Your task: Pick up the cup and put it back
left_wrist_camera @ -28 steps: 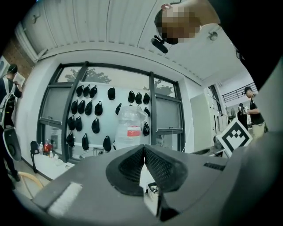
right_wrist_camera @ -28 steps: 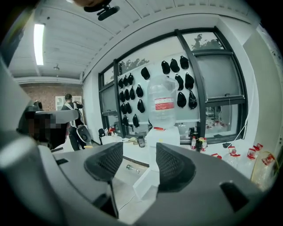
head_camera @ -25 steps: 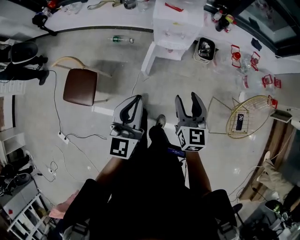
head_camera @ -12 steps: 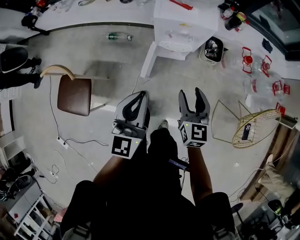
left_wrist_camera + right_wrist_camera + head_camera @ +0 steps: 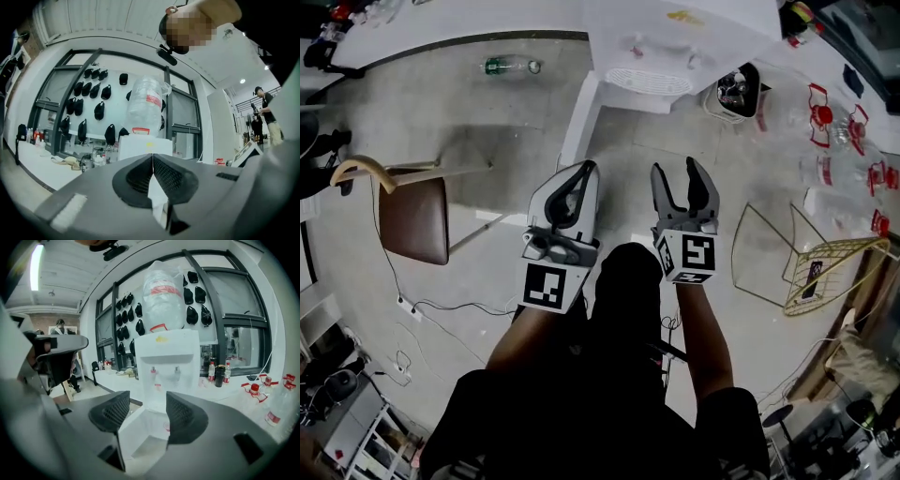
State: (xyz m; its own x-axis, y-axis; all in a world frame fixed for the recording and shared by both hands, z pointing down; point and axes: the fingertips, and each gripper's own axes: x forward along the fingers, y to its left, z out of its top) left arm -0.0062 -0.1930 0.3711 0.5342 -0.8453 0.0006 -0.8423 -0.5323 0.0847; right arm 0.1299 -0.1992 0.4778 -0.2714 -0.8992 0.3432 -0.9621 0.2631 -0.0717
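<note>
A white water dispenser (image 5: 675, 37) with a big clear bottle (image 5: 161, 291) on top stands ahead of both grippers. Low in its open front recess sits a small pale thing with a reddish rim (image 5: 167, 427), too small to tell if it is the cup. My left gripper (image 5: 586, 171) is held out level, its dark pads meeting with nothing between them (image 5: 152, 157). My right gripper (image 5: 677, 173) is beside it, tilted a little downward, open and empty (image 5: 147, 413), framing the dispenser's lower front. Both are well short of the dispenser.
A brown chair (image 5: 412, 220) stands on the floor to the left, with cables (image 5: 422, 309) near it. A green bottle (image 5: 508, 66) lies by the wall. A bin (image 5: 736, 92), red-capped bottles (image 5: 825, 117) and a gold wire frame (image 5: 825, 272) are to the right. A person (image 5: 267, 112) stands off to one side.
Both grippers have come down and closer to the dispenser, which now fills more of the view's top. The chair has slid left in view. Neither jaw opening looks different.
</note>
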